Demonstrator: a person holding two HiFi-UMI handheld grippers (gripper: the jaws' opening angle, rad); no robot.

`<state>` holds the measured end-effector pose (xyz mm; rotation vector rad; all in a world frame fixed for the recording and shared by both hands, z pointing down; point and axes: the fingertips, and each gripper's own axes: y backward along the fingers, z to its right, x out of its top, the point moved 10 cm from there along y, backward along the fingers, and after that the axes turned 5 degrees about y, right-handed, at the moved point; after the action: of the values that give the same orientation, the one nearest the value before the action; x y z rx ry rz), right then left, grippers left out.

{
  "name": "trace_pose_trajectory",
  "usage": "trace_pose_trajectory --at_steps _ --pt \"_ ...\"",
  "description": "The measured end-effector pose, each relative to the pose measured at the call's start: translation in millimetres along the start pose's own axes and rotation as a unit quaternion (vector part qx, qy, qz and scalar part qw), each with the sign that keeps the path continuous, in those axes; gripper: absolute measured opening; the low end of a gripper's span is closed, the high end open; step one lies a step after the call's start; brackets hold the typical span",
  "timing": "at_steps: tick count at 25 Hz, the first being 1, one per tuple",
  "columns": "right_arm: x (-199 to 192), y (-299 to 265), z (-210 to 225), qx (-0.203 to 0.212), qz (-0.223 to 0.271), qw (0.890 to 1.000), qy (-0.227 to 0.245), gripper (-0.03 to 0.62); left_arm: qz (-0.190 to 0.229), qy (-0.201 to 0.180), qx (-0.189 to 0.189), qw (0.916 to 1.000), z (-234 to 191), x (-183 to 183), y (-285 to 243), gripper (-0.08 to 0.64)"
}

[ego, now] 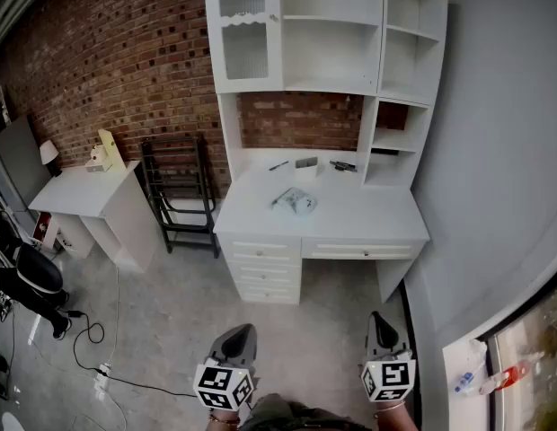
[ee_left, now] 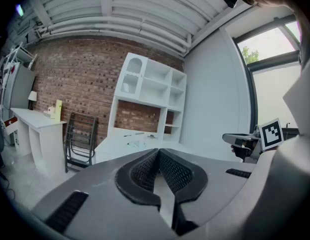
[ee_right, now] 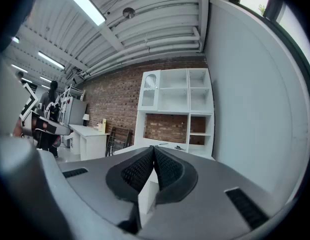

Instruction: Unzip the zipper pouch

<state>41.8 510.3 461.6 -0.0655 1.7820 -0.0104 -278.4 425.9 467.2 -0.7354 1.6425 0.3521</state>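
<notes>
I hold my left gripper (ego: pixel 242 332) and my right gripper (ego: pixel 378 318) low in front of me, side by side above the grey floor (ego: pixel 171 303), both pointing toward the white desk (ego: pixel 368 218). Each has its jaws pressed together, ribbed pad against ribbed pad, and neither grips anything. The zipper pouch (ego: pixel 295 201) lies flat on the desk top, a pale, see-through thing a little left of the middle, well apart from both grippers. Behind it, near the back edge under the hutch (ego: pixel 323 34), lie a thin pen-like stick (ego: pixel 278 165) and two small dark items I cannot make out. A black folding rack (ego: pixel 181 191) leans against the brick wall (ego: pixel 108 52) just left of the desk. Further left stands a small white side table (ego: pixel 85 196) with a lamp (ego: pixel 49 153) at its far end. A black cable (ego: pixel 90 335) trails across the floor on my left.
</notes>
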Motion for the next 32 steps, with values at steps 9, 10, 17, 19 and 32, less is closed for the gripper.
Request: trace_pose_trajectory --at_steps 9,10,17,19,32 --pt "-1.7 0.6 0.3 0.007 -0.01 1.0 0.006 0.0 0.023 0.006 0.007 0.9997 0.6 0.5 4.5 0.003" --pt "-3.2 0.5 0.1 0.008 -0.012 1.0 0.006 0.0 0.028 0.007 0.006 0.9996 0.5 0.6 4.6 0.003" --pt "-3.8 0.1 -2.8 0.009 0.013 1.0 -0.011 0.0 0.017 -0.006 0.015 0.9997 -1.2 -3.5 1.2 0.003" --pt "-4.3 -1.3 -3.5 0.009 0.012 1.0 -0.015 0.0 0.016 -0.007 0.021 0.9996 -2.2 -4.4 1.8 0.003" --pt "-5.3 -10.0 -9.2 0.027 0.01 0.999 -0.027 0.144 0.013 -0.008 -0.007 0.9999 -5.5 -5.9 1.2 0.188"
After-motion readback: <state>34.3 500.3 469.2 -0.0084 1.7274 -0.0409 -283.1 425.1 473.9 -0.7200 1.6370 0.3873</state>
